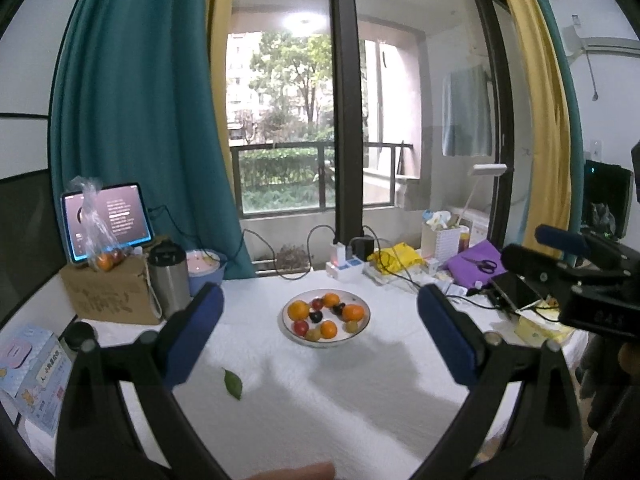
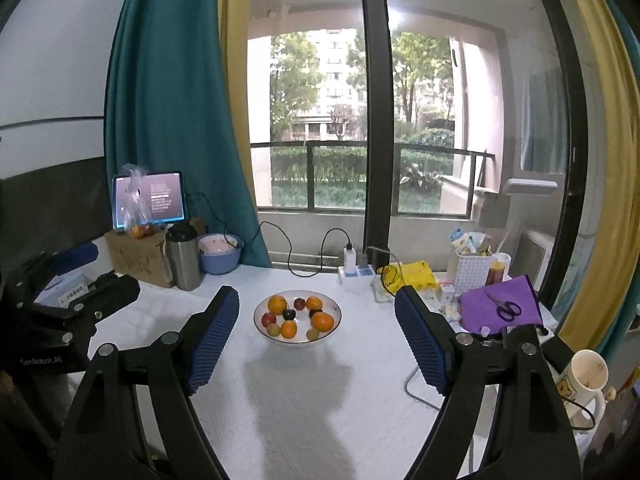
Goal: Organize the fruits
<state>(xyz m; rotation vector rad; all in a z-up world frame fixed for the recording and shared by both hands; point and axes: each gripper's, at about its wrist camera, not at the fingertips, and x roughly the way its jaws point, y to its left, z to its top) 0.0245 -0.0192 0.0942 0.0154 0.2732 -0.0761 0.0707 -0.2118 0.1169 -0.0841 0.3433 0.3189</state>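
A white bowl (image 1: 362, 330) sits mid-table on the white cloth, holding several oranges, red and dark plums and small green fruits. It also shows in the right wrist view (image 2: 335, 323). My left gripper (image 1: 320, 340) is open and empty, held back from the bowl and above the cloth. My right gripper (image 2: 316, 336) is open and empty, also short of the bowl. Each gripper shows at the edge of the other's view: the right gripper (image 1: 576, 264) and the left gripper (image 2: 80, 276). A clear bag of fruit (image 1: 102, 236) stands on a cardboard box.
A green leaf (image 1: 233, 384) lies on the cloth near the front left. At the back left are a cardboard box (image 1: 108, 296), tablet (image 1: 120, 216), steel flask (image 1: 168, 276) and blue bowl (image 1: 206, 270). A power strip (image 1: 344, 266), yellow bag (image 1: 396, 258), purple cloth with scissors (image 2: 500, 308) and mug (image 2: 586, 376) crowd the right.
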